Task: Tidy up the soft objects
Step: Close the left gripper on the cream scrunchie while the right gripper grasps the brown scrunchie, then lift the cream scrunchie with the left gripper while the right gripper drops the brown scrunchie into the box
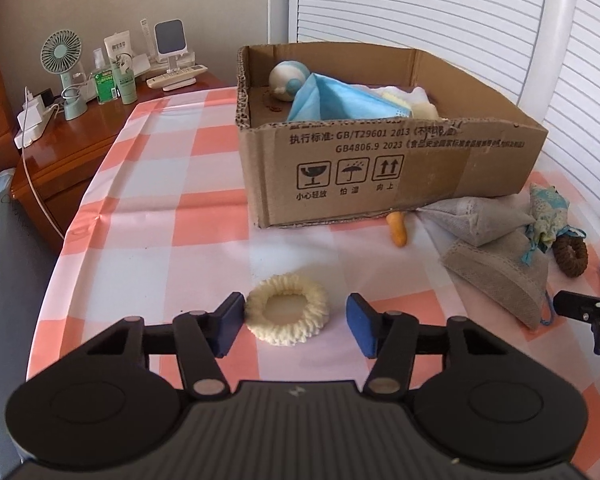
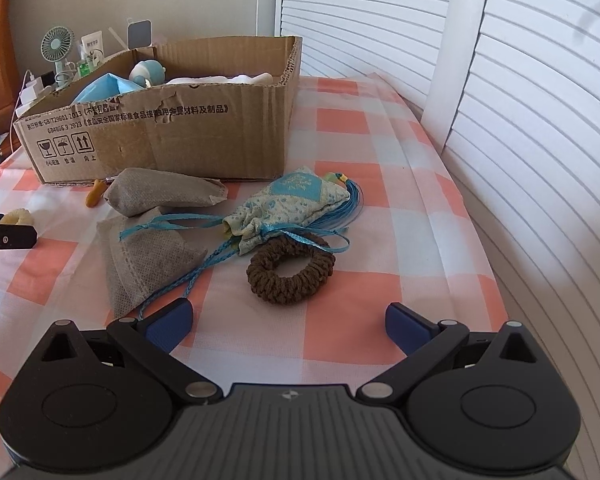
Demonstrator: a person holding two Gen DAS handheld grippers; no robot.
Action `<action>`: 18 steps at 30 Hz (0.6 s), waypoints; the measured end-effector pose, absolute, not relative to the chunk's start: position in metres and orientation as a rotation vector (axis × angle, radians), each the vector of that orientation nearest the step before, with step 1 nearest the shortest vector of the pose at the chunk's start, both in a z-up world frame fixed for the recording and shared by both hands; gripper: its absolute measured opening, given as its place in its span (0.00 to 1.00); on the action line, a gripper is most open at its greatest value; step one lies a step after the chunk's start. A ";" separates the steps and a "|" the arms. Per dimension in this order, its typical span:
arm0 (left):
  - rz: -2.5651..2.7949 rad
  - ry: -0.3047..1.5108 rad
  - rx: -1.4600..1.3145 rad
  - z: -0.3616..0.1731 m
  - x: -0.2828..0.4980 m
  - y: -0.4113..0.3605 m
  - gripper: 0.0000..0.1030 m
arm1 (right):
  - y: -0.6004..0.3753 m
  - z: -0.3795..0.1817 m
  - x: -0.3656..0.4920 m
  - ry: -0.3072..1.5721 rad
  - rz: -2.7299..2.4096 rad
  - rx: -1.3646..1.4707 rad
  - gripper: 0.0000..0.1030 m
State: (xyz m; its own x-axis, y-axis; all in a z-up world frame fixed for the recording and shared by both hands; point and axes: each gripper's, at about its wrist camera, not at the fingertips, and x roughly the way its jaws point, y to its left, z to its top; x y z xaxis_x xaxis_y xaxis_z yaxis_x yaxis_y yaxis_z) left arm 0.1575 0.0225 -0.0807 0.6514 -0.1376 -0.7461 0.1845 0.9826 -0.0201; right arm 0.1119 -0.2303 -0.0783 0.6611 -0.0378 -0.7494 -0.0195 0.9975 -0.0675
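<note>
The left gripper straddles the cream scrunchie on the near worktop, jaws released — a pick-up is beginning. Next: clench, lift, carry it to the far cardboard box. The right gripper waits spread near the brown scrunchie.

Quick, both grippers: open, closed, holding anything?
Left gripper: open, empty, jaws either side of the cream scrunchie.
Right gripper: open, empty, brown scrunchie just ahead.
</note>
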 end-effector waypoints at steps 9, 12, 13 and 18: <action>-0.190 0.837 0.061 -0.081 0.160 0.020 0.53 | -0.229 -0.073 0.119 0.788 0.021 -0.105 0.68; -0.187 0.838 0.059 -0.081 0.161 0.019 0.53 | -0.231 -0.074 0.122 0.777 0.024 -0.114 0.63; -0.187 0.838 0.059 -0.081 0.162 0.019 0.52 | -0.231 -0.074 0.123 0.773 0.027 -0.119 0.60; -0.187 0.832 0.053 -0.080 0.163 0.019 0.42 | -0.228 -0.072 0.125 0.774 0.027 -0.140 0.45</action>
State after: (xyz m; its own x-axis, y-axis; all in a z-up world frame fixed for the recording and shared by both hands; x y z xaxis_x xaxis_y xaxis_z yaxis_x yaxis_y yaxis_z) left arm 0.1627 0.0186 -0.0804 0.6582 -0.1446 -0.7388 0.1862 0.9822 -0.0263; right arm 0.1254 -0.2281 -0.0721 0.7152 -0.0272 -0.6984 -0.0756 0.9904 -0.1160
